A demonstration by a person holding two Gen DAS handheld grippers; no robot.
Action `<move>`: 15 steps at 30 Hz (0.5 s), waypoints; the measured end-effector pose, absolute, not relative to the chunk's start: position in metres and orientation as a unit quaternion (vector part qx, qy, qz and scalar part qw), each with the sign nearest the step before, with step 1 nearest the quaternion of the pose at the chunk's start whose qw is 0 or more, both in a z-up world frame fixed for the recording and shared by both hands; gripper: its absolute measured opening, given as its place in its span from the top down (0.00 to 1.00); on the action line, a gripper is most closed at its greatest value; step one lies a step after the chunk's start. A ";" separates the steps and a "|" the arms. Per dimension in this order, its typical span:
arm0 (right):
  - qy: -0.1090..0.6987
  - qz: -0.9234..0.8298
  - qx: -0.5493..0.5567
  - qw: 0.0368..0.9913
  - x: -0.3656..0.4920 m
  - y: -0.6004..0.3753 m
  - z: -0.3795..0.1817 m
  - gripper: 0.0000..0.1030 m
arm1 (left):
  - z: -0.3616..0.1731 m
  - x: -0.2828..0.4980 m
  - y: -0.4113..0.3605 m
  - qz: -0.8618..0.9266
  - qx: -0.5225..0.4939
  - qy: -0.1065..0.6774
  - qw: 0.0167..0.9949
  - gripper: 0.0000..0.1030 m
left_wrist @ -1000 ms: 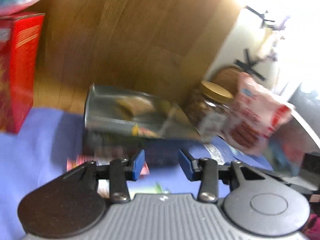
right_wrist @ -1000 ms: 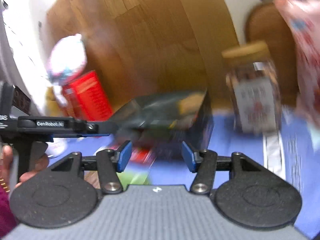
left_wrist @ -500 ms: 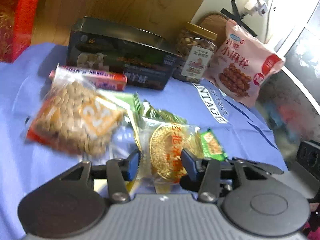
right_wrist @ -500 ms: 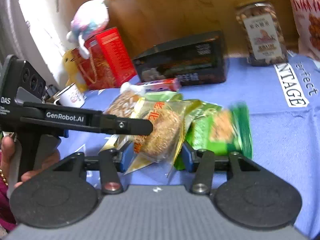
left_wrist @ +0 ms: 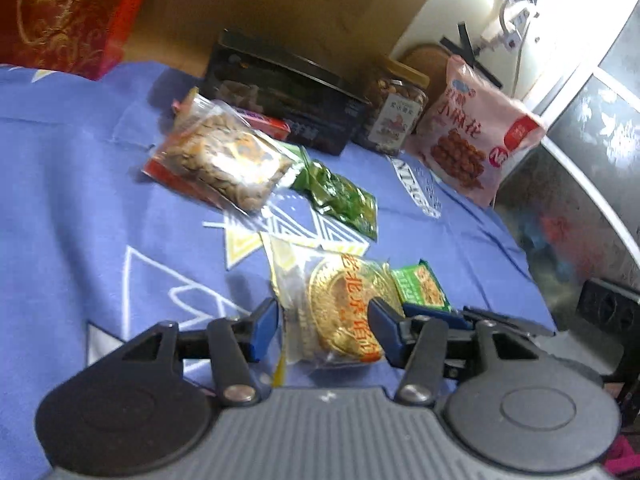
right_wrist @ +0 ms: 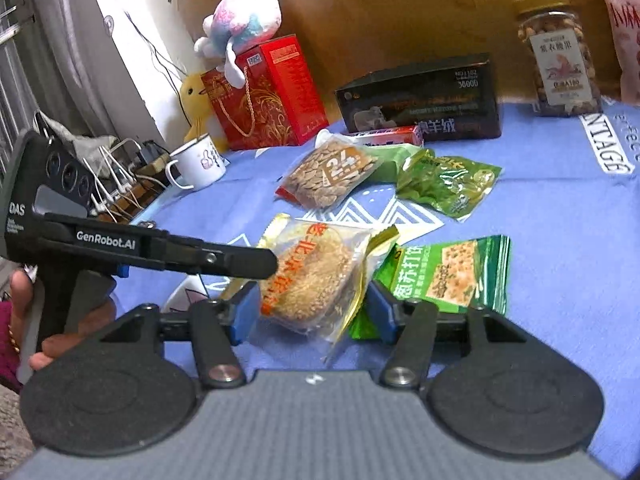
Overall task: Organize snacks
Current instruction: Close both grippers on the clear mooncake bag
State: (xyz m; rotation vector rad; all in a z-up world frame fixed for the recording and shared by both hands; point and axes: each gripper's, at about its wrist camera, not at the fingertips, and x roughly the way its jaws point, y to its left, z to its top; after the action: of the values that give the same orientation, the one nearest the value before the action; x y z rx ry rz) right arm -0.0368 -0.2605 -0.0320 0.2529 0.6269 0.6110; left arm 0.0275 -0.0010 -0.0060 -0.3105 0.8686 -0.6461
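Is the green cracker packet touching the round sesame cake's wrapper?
Touching. In the right wrist view, the sesame cake wrapper's crimped gold edge overlaps the green cracker packet's near corner, with no blue cloth showing between them.

Cake pkt (right_wrist: 316, 276) left of cracker pkt (right_wrist: 452, 276), seed bag (right_wrist: 332, 176) behind.

We look across a table under a blue cloth (right_wrist: 560, 216) printed with white triangles and lettering. Behind it stands a brown wood-grain panel (right_wrist: 380, 8), and to its right a white wall (left_wrist: 448, 8) — black tape strips cross it, and a power strip with a cable hangs there. Bright daylight washes out that upper right corner. On the far right we see a dark glossy window pane (left_wrist: 600, 112); on the left side, a pale curved frame (right_wrist: 80, 40) with trailing wires — and plugged-in chargers (right_wrist: 120, 184) below.
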 end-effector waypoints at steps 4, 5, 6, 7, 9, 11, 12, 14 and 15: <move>0.295 0.290 0.112 0.903 -0.045 -0.263 -0.031 0.31 | -0.001 0.027 0.008 -0.308 -0.161 0.395 0.851 0.42; 0.292 0.289 0.109 0.905 -0.048 -0.263 -0.031 0.30 | -0.001 0.028 0.008 -0.307 -0.161 0.394 0.852 0.42; 0.290 0.286 0.104 0.907 -0.050 -0.264 -0.031 0.29 | -0.001 0.029 0.009 -0.307 -0.162 0.395 0.851 0.42; 0.288 0.284 0.097 0.909 -0.052 -0.264 -0.032 0.29 | -0.003 0.029 0.009 -0.308 -0.164 0.398 0.849 0.42; 0.287 0.280 0.087 0.912 -0.055 -0.263 -0.034 0.29 | -0.006 0.031 0.008 -0.309 -0.170 0.406 0.843 0.42; 0.286 0.281 0.081 0.913 -0.057 -0.262 -0.034 0.29 | -0.008 0.032 0.008 -0.311 -0.173 0.410 0.840 0.42; 0.286 0.280 0.076 0.913 -0.057 -0.261 -0.034 0.29 | -0.008 0.031 0.008 -0.312 -0.173 0.410 0.840 0.42; 0.284 0.279 0.066 0.915 -0.058 -0.259 -0.034 0.29 | -0.007 0.029 0.008 -0.314 -0.170 0.406 0.841 0.42; 0.283 0.279 0.064 0.915 -0.059 -0.259 -0.034 0.29 | -0.006 0.028 0.008 -0.315 -0.169 0.404 0.842 0.42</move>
State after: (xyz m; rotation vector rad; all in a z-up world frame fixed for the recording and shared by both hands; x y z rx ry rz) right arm -0.0590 -0.2585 -0.0343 0.1314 0.5830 0.5747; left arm 0.0279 0.0082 -0.0061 -0.3573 0.8532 -0.6650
